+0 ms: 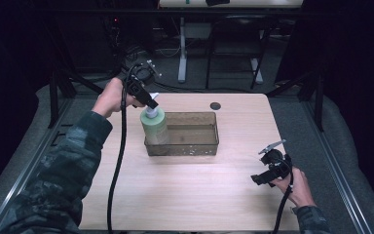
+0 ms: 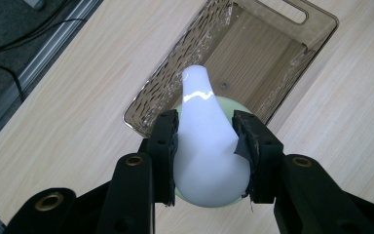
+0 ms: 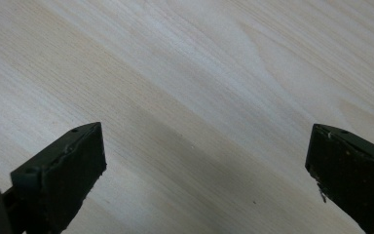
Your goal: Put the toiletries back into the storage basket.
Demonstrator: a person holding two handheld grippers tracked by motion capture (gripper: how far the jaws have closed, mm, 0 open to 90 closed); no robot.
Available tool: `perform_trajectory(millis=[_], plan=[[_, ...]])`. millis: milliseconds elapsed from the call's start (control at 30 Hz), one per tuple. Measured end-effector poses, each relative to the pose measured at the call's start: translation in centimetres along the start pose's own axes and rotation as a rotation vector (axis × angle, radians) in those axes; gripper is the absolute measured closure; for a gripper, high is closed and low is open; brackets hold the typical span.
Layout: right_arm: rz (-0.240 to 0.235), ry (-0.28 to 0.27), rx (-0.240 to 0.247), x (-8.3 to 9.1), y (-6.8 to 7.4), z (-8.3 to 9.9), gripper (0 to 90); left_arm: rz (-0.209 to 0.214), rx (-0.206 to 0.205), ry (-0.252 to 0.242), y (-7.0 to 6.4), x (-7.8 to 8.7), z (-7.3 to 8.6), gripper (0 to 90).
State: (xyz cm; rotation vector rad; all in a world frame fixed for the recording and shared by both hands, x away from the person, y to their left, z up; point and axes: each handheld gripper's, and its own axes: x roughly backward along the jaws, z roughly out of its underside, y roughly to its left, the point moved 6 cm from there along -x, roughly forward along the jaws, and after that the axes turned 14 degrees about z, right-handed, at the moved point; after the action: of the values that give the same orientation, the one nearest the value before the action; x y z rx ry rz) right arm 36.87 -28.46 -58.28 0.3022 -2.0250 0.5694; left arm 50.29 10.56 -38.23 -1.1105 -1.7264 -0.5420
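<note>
A pale green bottle [image 1: 154, 126] with a white pump head [image 2: 207, 146] stands upright at the left end of a smoky transparent bin [image 1: 209, 146]. My left gripper [image 1: 149, 101] is shut on the pump head, its two jaws pressing the white head from both sides in the left gripper view [image 2: 205, 131]. The bin [image 2: 277, 34] stretches away beyond the bottle, its wooden-looking floor bare. My right gripper [image 1: 262, 173] rests low at the table's front right, open, with only bare wood between its jaws [image 3: 204, 165].
The light wooden table [image 1: 190, 195] has a small dark round hole [image 1: 215, 106] behind the bin. A black cable [image 1: 119, 161] trails from the left gripper across the table's left side. Metal rails and dark floor surround the table.
</note>
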Motion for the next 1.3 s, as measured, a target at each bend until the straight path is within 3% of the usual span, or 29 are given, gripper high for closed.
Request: perform_trajectory(millis=[133, 300, 500, 667, 767, 1000, 1300], plan=[[0.006, -0.003, -0.001, 0.0, 0.0, 0.0, 0.6, 0.005, 0.001, -0.009, 0.1, 0.0, 0.0, 62.7], [0.006, -0.006, -0.003, 0.1, -0.1, 0.0, 0.6, 0.029, 0.007, -0.063, -0.2, -0.2, -0.3, 62.2], [0.002, -0.004, -0.007, 0.1, 0.0, 0.0, 0.6, 0.021, 0.015, -0.083, -0.2, 0.1, -0.3, 60.3], [0.007, -0.004, -0.003, 0.1, 0.0, 0.0, 0.6, 0.001, 0.034, -0.095, -0.2, 0.4, -0.1, 46.2], [-0.001, -0.005, -0.014, 0.2, 0.1, -0.1, 0.6, 0.011, 0.043, -0.122, -0.3, 0.6, 0.0, 39.1], [0.002, -0.003, -0.015, 0.2, 0.0, 0.0, 0.6, 0.014, 0.028, -0.151, -0.8, 1.1, 1.2, 19.4], [0.004, -0.004, -0.014, 0.2, 0.0, 0.0, 0.6, -0.004, 0.043, -0.225, -1.5, 1.6, 2.9, 6.1]])
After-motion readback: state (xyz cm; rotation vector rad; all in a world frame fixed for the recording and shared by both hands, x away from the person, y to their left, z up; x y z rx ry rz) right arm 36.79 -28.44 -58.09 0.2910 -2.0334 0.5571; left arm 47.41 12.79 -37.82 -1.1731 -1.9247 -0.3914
